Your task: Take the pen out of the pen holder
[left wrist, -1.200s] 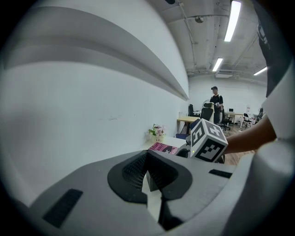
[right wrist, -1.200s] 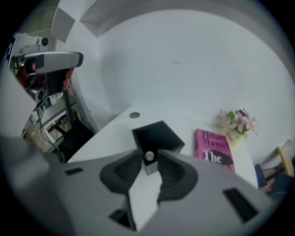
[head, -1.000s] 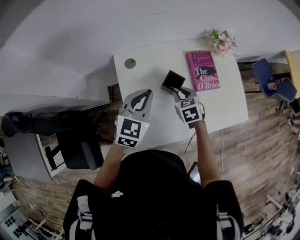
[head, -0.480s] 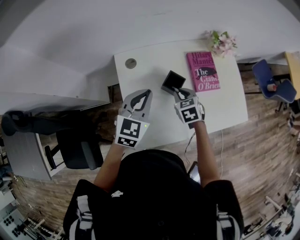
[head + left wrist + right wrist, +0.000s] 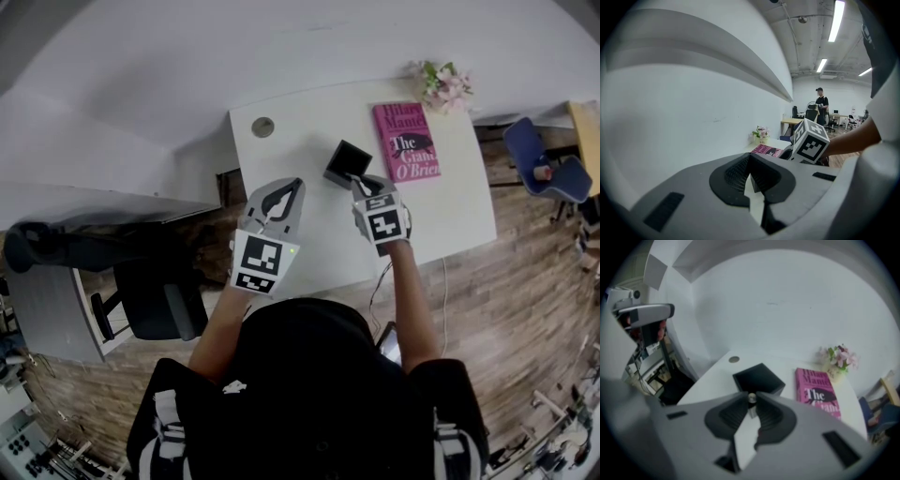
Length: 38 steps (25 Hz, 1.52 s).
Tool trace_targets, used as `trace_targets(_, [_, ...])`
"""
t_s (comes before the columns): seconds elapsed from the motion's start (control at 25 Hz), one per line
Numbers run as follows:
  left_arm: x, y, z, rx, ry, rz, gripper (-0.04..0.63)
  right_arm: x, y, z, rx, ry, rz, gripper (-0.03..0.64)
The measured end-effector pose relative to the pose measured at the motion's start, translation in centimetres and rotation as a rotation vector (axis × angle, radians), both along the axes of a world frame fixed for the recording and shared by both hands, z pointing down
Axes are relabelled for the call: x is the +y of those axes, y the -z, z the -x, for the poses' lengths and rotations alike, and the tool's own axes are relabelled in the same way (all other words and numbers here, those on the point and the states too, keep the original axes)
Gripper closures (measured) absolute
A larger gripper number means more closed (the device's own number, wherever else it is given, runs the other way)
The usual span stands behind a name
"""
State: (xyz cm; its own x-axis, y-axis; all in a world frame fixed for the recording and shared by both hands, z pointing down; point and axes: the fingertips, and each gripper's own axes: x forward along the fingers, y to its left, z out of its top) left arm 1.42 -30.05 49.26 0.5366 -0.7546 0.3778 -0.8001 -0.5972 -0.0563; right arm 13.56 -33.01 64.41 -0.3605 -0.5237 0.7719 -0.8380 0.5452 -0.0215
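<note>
Now, the white table [image 5: 441, 216] carries the whole scene, and on it the black pen holder [image 5: 347, 163] stands open-topped just beside the pink book [image 5: 406, 142]. The pen [image 5: 751, 398] is upright in the holder's near edge, only its silvery top showing. The right gripper [image 5: 362, 184] is angled down over it, jaws closing, tips right against that top on either side. The left gripper [image 5: 750, 159] hangs off to the side, jaws pressed together with nothing in them. The risk looks real: the hold is high on a small, smooth tip, so the pen may slip back in. A slanted pull could also drag or tip the light holder, since nothing braces it. The tabletop is smooth and bare apart from a round cable port [image 5: 262, 127] and flowers [image 5: 443, 84]. A plain white wall stands behind, with wood flooring [image 5: 525, 272] around.
</note>
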Motion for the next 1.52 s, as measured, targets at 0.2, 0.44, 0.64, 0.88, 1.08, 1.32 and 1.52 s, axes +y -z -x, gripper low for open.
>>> trace_targets(0.2, [0.2,0.6,0.8,0.001,0.001,-0.015,0.575,-0.1,1.5,-0.4,-0.011,-0.035,-0.029,0.541])
trace_targets(0.44, [0.8,1.8,1.0,0.005,-0.013,-0.041,0.575,0.1,4.2,-0.5,-0.017,-0.062,-0.095,0.545])
trace_targets(0.64, [1.4,2.7,1.1,0.013,-0.029,-0.063,0.575,0.5,6.9,-0.4,-0.031,-0.088,-0.156,0.545])
trace_targets(0.88, [2.3,4.1,1.2,0.021,-0.05,-0.096,0.575,1.5,10.4,0.1,-0.045,-0.104,-0.229,0.546])
trace_targets(1.08, [2.7,5.7,1.4,0.03,-0.067,-0.131,0.575,2.3,13.5,0.6,-0.059,-0.114,-0.292,0.546])
trace_targets(1.32, [3.2,7.2,1.6,0.04,-0.081,-0.163,0.575,3.3,17.3,1.2,-0.071,-0.122,-0.375,0.546])
trace_targets(1.52, [3.5,9.0,1.8,0.049,-0.089,-0.204,0.575,4.4,20.5,1.6,-0.076,-0.13,-0.453,0.546])
